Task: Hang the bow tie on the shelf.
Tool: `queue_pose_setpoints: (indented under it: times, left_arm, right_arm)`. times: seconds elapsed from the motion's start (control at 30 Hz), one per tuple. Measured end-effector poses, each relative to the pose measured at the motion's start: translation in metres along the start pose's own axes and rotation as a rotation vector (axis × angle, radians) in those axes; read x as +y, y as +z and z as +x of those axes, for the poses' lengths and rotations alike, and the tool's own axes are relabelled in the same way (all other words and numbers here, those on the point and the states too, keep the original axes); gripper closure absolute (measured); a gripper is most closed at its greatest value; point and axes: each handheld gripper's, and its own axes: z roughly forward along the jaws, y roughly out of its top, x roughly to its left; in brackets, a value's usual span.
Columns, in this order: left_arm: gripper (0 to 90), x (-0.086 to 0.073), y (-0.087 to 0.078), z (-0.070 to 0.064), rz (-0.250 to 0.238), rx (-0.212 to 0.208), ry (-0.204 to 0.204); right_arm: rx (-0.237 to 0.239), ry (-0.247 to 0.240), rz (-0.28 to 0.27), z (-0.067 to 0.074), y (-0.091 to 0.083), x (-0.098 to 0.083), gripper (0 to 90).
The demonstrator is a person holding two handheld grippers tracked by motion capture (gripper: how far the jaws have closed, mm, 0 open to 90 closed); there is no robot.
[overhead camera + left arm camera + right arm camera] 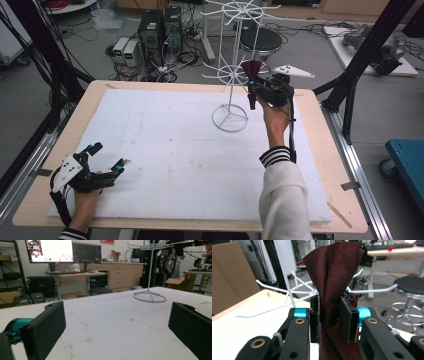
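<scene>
A dark red bow tie [334,277] is pinched at its knot between the jaws of my right gripper [329,320], its wings fanning upward and downward. In the high view that gripper [253,86] holds the bow tie [250,68] raised beside the lower arms of a white wire display rack [230,75] whose ring base [230,118] stands on the white mat at the back centre. My left gripper [107,157] rests low at the front left of the mat, jaws wide apart with nothing between them [117,322].
The white foam mat [175,150] covers a wooden table [320,150]. The rack's white arms [287,291] spread just behind the tie. Computers and cables [155,40] and a black stool [260,40] stand on the floor beyond the table.
</scene>
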Motion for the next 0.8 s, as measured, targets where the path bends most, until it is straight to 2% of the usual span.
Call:
queue_pose_setpoints:
  times: [0.1,0.17,0.4,0.43,0.47,0.5,0.57,0.6,0.63,0.7,0.73,0.8]
  left_arm:
    - [1.7,0.000,0.000,0.000,0.000,0.001,-0.002]
    - [1.7,0.000,0.000,0.000,0.000,0.001,-0.002]
    - [1.7,0.000,0.000,0.000,0.000,0.000,0.000]
    - [1.7,0.000,0.000,0.000,0.000,0.000,0.000]
    - [1.7,0.000,0.000,0.000,0.000,0.000,0.000]
    - [1.7,0.000,0.000,0.000,0.000,0.002,-0.002]
    - [1.7,0.000,0.000,0.000,0.000,0.001,-0.002]
    - [1.7,0.000,0.000,0.000,0.000,0.001,-0.002]
    - [1.7,0.000,0.000,0.000,0.000,0.001,-0.002]
    - [1.7,0.000,0.000,0.000,-0.001,0.000,-0.001]
    - [1.7,0.000,0.000,0.000,-0.002,0.002,-0.002]
    - [1.7,0.000,0.000,0.000,-0.001,0.001,-0.004]
  right_arm:
    - [0.021,0.019,0.011,-0.002,0.001,-0.001,70.5]
    - [0.021,0.012,0.007,-0.002,0.001,-0.001,68.8]
    - [0.029,0.012,-0.007,-0.002,0.000,0.000,55.4]
    - [0.031,0.010,-0.005,-0.002,0.000,0.000,51.0]
    - [0.042,-0.001,-0.001,-0.002,-0.001,0.001,39.2]
    - [0.042,-0.001,-0.001,-0.002,-0.001,0.001,39.2]
    - [0.049,-0.011,-0.023,-0.001,-0.003,0.002,27.0]
    - [0.047,-0.018,-0.041,0.000,-0.003,0.003,16.4]
    - [0.017,-0.024,-0.062,0.002,-0.005,0.004,0.8]
    - [0.014,-0.029,-0.080,0.003,-0.006,0.005,0.6]
    - [0.051,-0.027,-0.113,0.002,-0.011,0.007,0.6]
    - [0.053,-0.023,-0.113,0.001,-0.013,0.008,0.6]
